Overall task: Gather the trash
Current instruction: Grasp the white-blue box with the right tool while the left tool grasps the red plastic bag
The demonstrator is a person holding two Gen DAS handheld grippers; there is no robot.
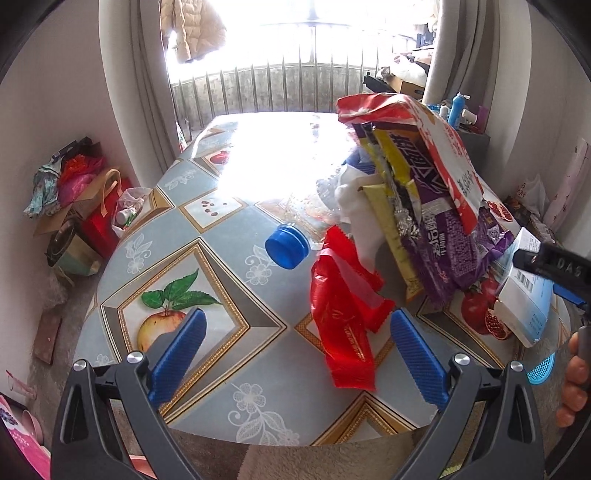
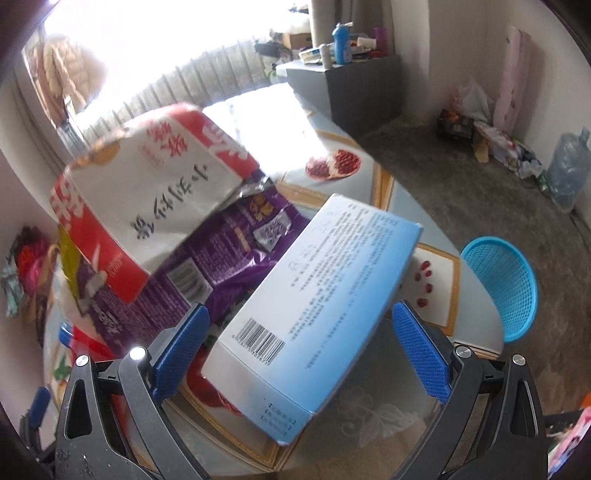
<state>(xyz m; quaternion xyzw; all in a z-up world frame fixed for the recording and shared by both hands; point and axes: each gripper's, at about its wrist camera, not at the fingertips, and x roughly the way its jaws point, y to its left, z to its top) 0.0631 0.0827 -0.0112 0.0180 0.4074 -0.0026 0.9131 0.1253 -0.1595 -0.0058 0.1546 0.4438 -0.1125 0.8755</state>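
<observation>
left gripper (image 1: 295,345): fingers released | right gripper (image 2: 301,341): fingers released | blue box (image 2: 314,295): barcode, small unreadable print

A beige padded jacket (image 1: 194,31) hangs by the bright window, above the metal railing (image 1: 258,85). Grey curtains (image 1: 136,74) frame it. A dark cabinet (image 2: 354,88) holds a blue bottle (image 2: 341,42), and bags (image 1: 70,184) pile against the wall.
</observation>
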